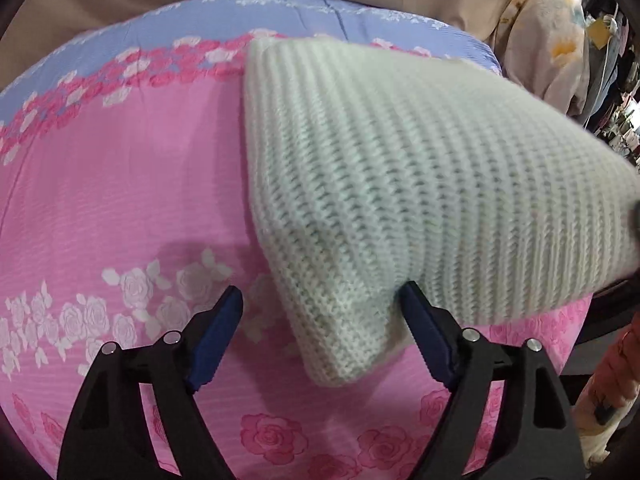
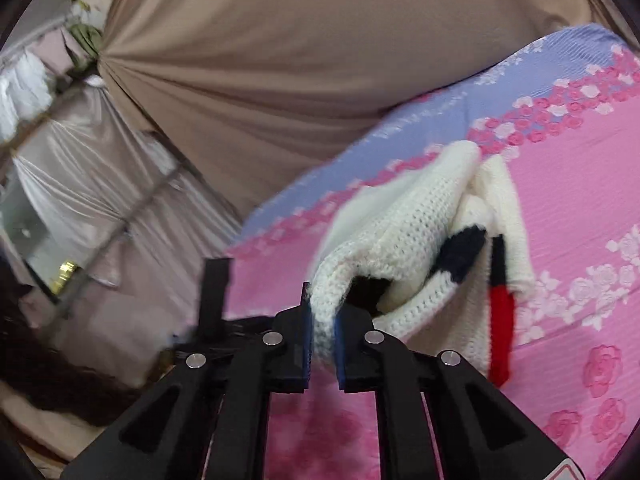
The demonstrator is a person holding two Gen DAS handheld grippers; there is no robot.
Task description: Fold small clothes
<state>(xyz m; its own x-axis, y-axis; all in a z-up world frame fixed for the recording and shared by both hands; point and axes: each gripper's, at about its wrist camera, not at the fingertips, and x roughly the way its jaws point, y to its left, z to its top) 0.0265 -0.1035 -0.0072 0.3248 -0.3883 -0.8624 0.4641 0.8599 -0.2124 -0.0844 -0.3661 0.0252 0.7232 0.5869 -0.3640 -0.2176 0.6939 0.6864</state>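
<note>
A white ribbed knit garment (image 1: 392,168) lies folded on the pink rose-print bedspread (image 1: 120,184). My left gripper (image 1: 320,304) stands open just above the bedspread. The garment's near corner lies between its blue pads (image 1: 218,332), and the right pad touches the knit edge without a pinch. In the right wrist view my right gripper (image 2: 322,336) is shut on a bunched edge of the same white knit (image 2: 400,224), lifted off the bed. Navy and red trim (image 2: 500,300) hangs from the lifted cloth. The knit hides the inner fold.
A blue band with pink roses (image 1: 168,40) runs along the bedspread's far side. Beige cloth (image 2: 280,60) hangs behind the bed. A floral fabric pile (image 1: 548,40) sits at the far right. A person's orange sleeve (image 1: 616,368) is at the right edge.
</note>
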